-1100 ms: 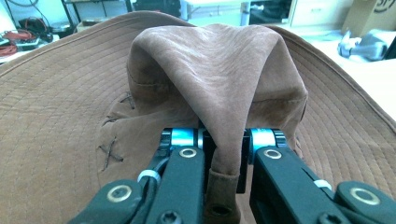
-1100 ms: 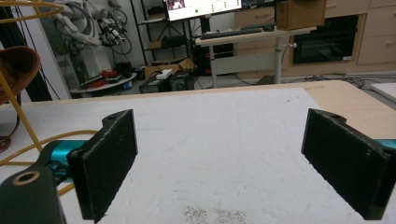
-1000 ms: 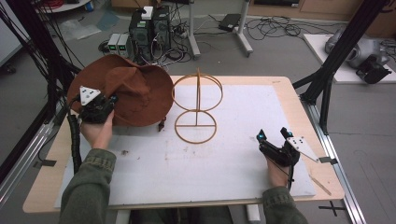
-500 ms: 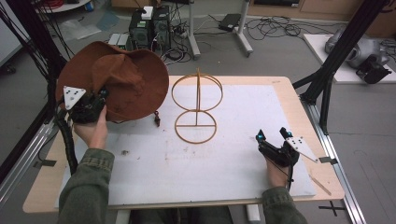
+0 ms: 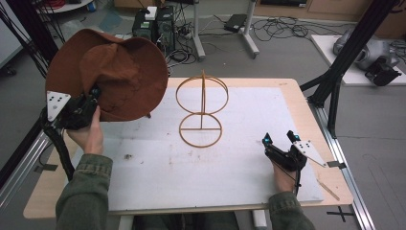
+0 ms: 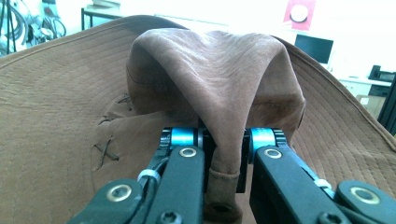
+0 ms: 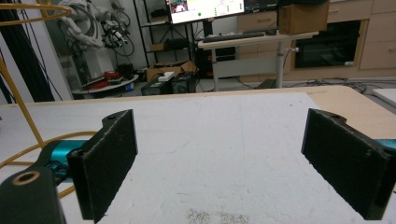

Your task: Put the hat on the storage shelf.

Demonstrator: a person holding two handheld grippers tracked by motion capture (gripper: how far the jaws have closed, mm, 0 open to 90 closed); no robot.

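The high view is evenly lit from overhead, with soft, short shadows under the brown hat and the wire stand on the white tabletop. It is slightly soft, and the floor behind is dimmer. In the left gripper view, the background above the hat is blown out to white glare, while the suede is sharp. The right gripper view is bright, its near black tongs slightly blurred and the far room clear.
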